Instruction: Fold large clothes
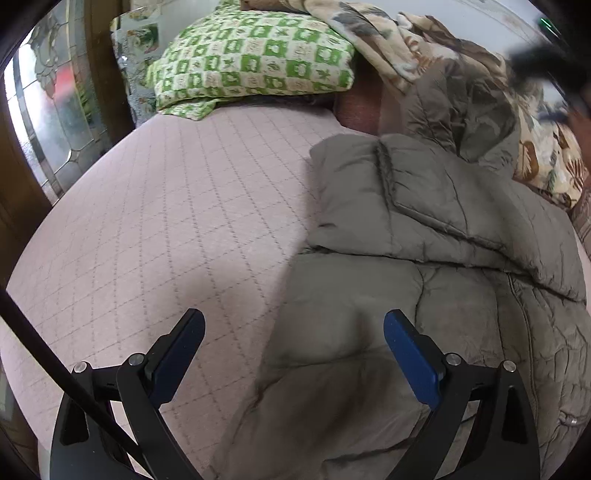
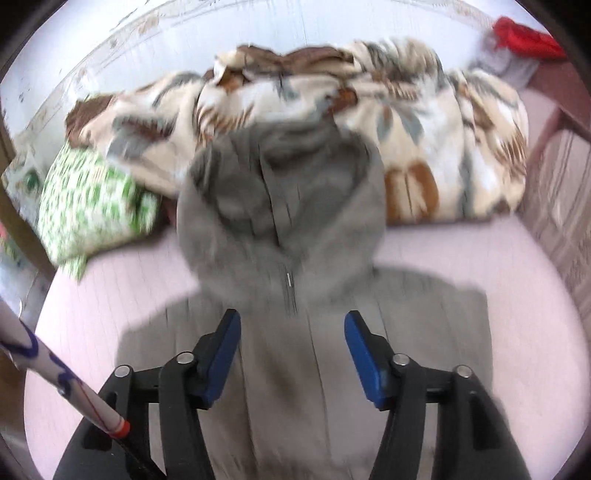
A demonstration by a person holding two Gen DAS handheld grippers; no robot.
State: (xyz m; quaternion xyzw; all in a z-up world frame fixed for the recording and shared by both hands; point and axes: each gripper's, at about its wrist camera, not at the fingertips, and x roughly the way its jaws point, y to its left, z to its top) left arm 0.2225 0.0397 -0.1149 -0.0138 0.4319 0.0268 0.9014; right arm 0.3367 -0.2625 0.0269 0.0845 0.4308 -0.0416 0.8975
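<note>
My right gripper [image 2: 291,354] and left gripper [image 1: 293,354] hang with jaws apart, grasping nothing, above the grey jacket [image 2: 288,229] spread on the pink bed [image 1: 155,221], its sleeves folded in. The puffy fill may spring a sleeve [image 1: 436,206] back out; a pinch through too many layers would drag the body askew.

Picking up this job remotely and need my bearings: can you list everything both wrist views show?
puffer jacket: one, grey-olive, hooded, zipped, lying on the bed sheet, sleeves folded in
bed sheet: one, pale pink, quilted, under the jacket
pillow: one, green and white check, at the head of the bed
blanket: one, cream with brown and grey leaves, bunched behind the hood
red item: one, far corner, too blurred to name
left gripper: black, blue pads, open, empty
right gripper: black, blue pads, open, empty
</note>
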